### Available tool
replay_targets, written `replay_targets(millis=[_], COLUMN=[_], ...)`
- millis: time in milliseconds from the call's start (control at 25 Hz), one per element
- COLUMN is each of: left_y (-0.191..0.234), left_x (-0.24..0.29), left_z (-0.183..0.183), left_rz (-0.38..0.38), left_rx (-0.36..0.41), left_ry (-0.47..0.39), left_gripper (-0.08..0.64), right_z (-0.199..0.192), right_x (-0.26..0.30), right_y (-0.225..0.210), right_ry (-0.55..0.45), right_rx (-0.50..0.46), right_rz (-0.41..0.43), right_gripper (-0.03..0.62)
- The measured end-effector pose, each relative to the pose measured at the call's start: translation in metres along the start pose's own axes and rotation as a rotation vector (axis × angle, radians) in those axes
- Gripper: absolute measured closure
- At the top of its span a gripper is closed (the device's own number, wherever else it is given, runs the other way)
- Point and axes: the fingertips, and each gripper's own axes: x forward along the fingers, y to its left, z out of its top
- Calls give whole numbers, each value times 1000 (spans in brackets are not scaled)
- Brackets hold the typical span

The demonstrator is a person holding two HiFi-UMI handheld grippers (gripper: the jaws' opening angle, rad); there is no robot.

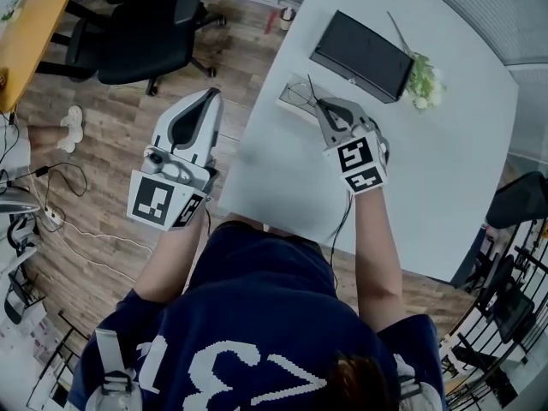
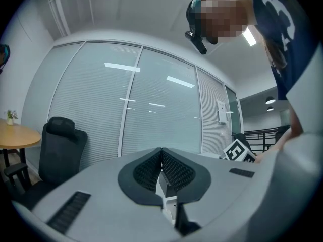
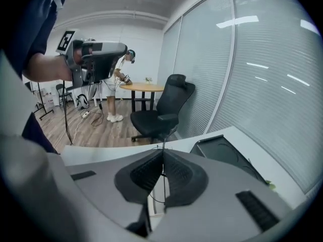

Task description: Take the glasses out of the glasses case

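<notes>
The black glasses case (image 1: 363, 55) lies open at the far side of the white table (image 1: 428, 161). Just in front of it, the thin-framed glasses (image 1: 297, 96) sit at the table's left edge, with my right gripper (image 1: 319, 105) shut on them. In the right gripper view, a thin wire of the glasses (image 3: 163, 183) runs between the closed jaws of the right gripper (image 3: 162, 153), and the case (image 3: 224, 155) lies beyond on the right. My left gripper (image 1: 211, 93) hangs over the floor left of the table, shut and empty. The left gripper (image 2: 161, 152) points at a glass wall.
A small green plant (image 1: 422, 80) stands right of the case. A black office chair (image 1: 145, 24) and a wooden table (image 1: 34, 15) are at the far left, with cables (image 1: 60, 221) on the floor. A black railing (image 1: 505, 306) is on the right.
</notes>
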Motion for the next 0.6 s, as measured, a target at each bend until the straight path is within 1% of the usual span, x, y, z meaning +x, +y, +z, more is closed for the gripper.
replay_targets(millis=[200,320,440,600], left_y=[-5,-4,-8,-28], left_x=[-5,-9,-7,4], left_z=[23,32,35,32], left_rz=[9,12,-11,-84], left_rx=[32,45,48,33], left_ry=[-40,-61,-70,-80], left_gripper=[546,546,546,546], right_z=[38,52,52,36], right_x=[-34,-50,-68,-101], right_y=[-1,-1,-3,-9], right_ry=[-118,-148,-154,-140], right_rx=[37,43,66,114], right_rz=[-18,-43,-89,-176], right_gripper=[565,565,565,565])
